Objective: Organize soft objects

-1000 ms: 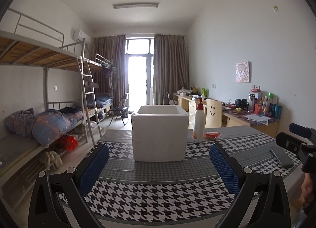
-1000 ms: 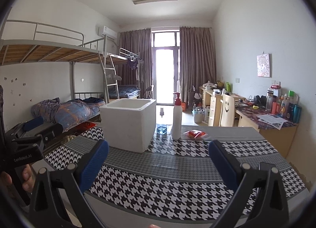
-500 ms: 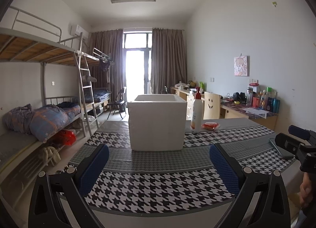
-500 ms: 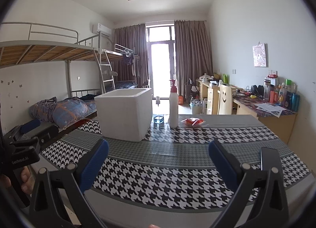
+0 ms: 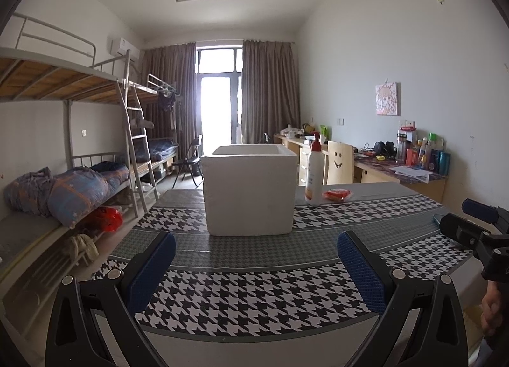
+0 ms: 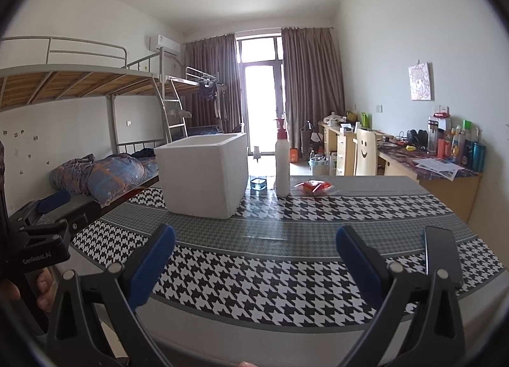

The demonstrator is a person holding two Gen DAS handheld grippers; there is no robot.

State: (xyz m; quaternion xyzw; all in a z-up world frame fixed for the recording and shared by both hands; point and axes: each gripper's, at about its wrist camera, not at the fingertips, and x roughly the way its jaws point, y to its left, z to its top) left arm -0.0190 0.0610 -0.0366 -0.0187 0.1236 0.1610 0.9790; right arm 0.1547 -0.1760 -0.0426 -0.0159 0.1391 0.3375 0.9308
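A white foam box [image 5: 251, 189] stands open-topped on the houndstooth-covered table [image 5: 254, 287]; it also shows in the right wrist view [image 6: 203, 176]. A small red soft packet [image 5: 338, 194] lies behind it to the right, also seen in the right wrist view [image 6: 313, 187]. My left gripper [image 5: 254, 268] is open and empty over the table's near edge, facing the box. My right gripper [image 6: 254, 262] is open and empty, near the table's front edge, to the right of the left one.
A white pump bottle [image 5: 314, 176] stands beside the box, next to the packet. A small glass jar [image 6: 258, 183] sits behind the box. A dark phone [image 6: 442, 252] lies at the table's right edge. Bunk beds stand left, desks right.
Both grippers have dropped lower and drawn back slightly toward the table's near edge; the box now appears nearer eye level. Both stay open and empty.
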